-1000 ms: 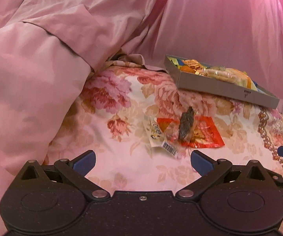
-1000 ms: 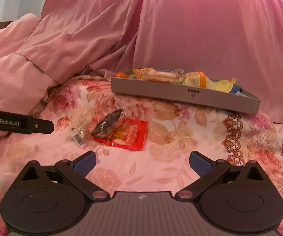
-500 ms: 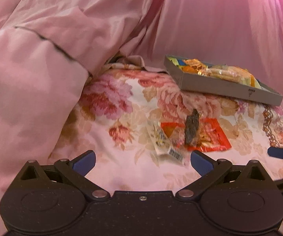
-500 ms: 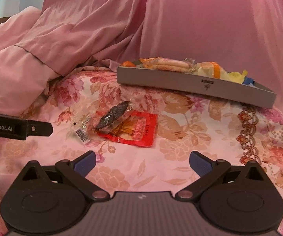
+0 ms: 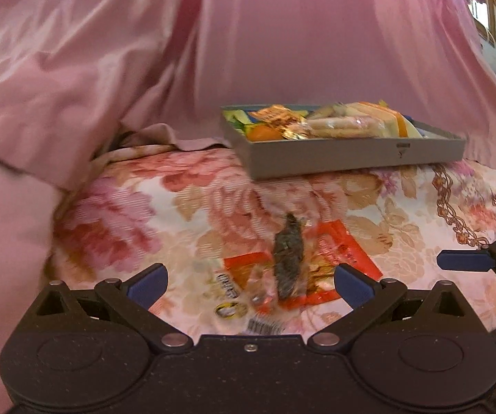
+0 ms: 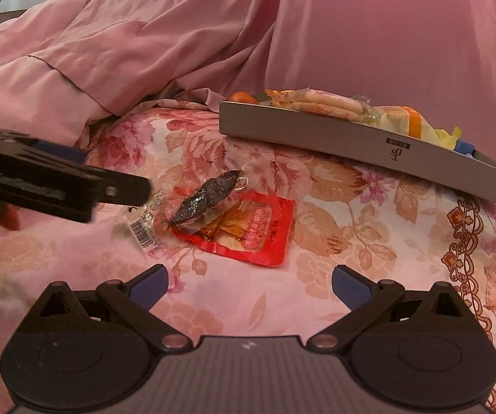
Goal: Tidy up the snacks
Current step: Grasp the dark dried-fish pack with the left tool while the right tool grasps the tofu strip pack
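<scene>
Left gripper (image 5: 248, 281): jaws apart, empty; dark snack (image 5: 288, 258) on red packet (image 5: 346, 253) just ahead between them. Right gripper (image 6: 249, 281): jaws apart, empty. Gray tray (image 6: 351, 134) of snacks beyond, on bed (image 6: 368, 241).

Both wrist views low, close, sharing snack packets (image 5: 289, 262) and tray (image 6: 368, 138)
</scene>
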The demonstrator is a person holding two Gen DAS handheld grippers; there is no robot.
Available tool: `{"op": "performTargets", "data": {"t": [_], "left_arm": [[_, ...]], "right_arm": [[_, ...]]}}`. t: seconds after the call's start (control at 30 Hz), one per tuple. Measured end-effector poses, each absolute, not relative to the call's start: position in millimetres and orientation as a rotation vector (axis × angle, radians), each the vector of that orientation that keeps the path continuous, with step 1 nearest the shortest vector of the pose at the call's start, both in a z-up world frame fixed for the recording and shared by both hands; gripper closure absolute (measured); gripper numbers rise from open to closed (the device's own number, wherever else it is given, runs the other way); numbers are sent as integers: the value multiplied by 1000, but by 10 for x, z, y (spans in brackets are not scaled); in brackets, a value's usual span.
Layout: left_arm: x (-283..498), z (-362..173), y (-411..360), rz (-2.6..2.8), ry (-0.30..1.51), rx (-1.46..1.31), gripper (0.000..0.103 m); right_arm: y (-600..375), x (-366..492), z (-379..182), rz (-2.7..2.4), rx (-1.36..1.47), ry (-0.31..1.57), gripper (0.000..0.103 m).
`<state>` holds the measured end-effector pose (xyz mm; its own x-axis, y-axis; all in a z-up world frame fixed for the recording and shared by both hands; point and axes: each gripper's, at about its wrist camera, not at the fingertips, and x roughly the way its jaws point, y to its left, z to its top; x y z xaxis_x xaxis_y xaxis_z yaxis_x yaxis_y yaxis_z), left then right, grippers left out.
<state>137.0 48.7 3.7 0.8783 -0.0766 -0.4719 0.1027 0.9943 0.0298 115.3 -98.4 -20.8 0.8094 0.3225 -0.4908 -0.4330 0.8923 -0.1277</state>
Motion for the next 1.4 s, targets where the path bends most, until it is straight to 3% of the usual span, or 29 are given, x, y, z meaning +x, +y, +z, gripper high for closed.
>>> {"op": "performTargets", "data": {"t": [0.33, 0.5, 0.9, 1.03, 1.4], "left_arm": [[1747, -59, 218, -150, 491, 208, 1], [1839, -134, 151, -168, 510, 240, 8], [1909, -201, 155, -175, 560, 226, 54], [1865, -176, 184, -180, 587, 196, 58], [1614, -37, 712, -108, 651, -34, 59]], "right_arm": [[-1067, 1118, -238, 356, -289, 449, 0], [-1141, 1133, -235, 317, -282, 453, 0], [-1268, 1109, -264, 257, -271, 483, 0], [-1250, 1101, -253, 257, -276, 475, 0], [-1110, 1223, -258, 359, -294, 491, 0]]}}
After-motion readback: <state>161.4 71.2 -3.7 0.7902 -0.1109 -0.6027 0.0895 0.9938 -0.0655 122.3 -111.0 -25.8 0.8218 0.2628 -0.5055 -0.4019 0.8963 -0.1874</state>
